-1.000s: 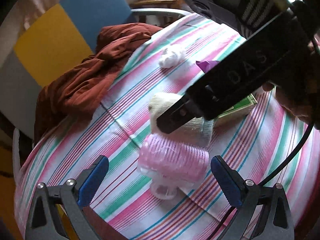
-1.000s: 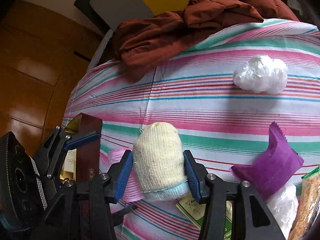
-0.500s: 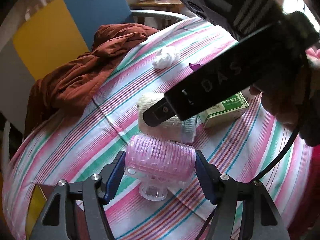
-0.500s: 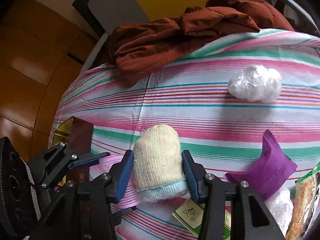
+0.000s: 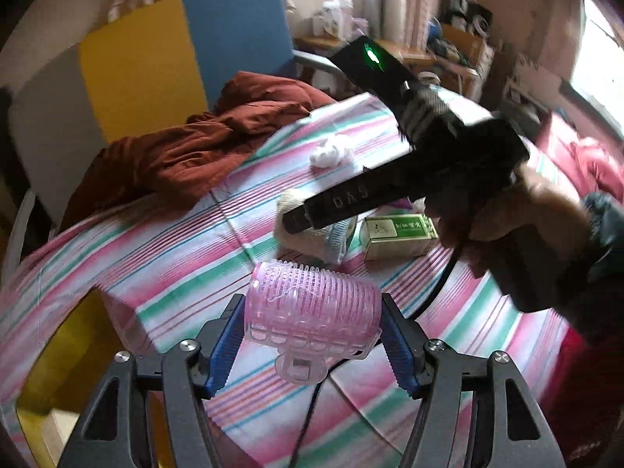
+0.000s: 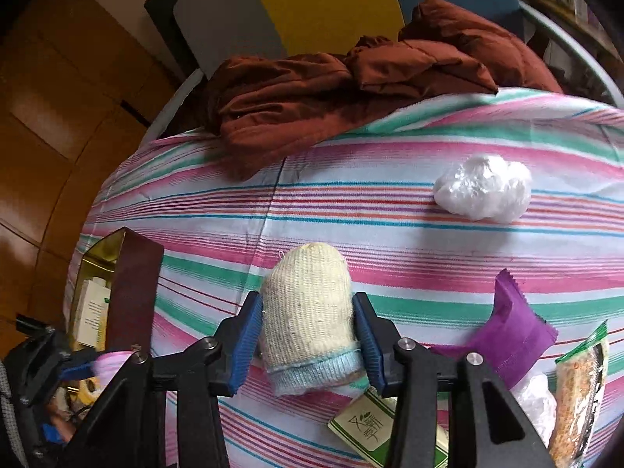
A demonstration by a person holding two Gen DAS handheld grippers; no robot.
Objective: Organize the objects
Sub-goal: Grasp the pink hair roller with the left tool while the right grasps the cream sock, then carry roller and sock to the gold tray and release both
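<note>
Now the left claw (image 5: 312,345) is clamped on the pink hair roller (image 5: 312,312), lifted off the striped cover (image 5: 163,257); the right claw (image 6: 308,347) pinches the cream knitted glove (image 6: 308,312) lying on it

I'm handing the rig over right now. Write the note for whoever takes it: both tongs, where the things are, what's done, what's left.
Left tongs: shut on the pink hair roller, which looks lifted off the striped cloth.
Right tongs: pads against the cream knit mitten, which seems to rest on the cloth.
On the cloth: white plastic wad, purple packet, green box, snack bag. The open box at the left edge already holds a white carton.
Done: both grasps made.
Left: probably put roller and mitten away, then the loose items.
</note>
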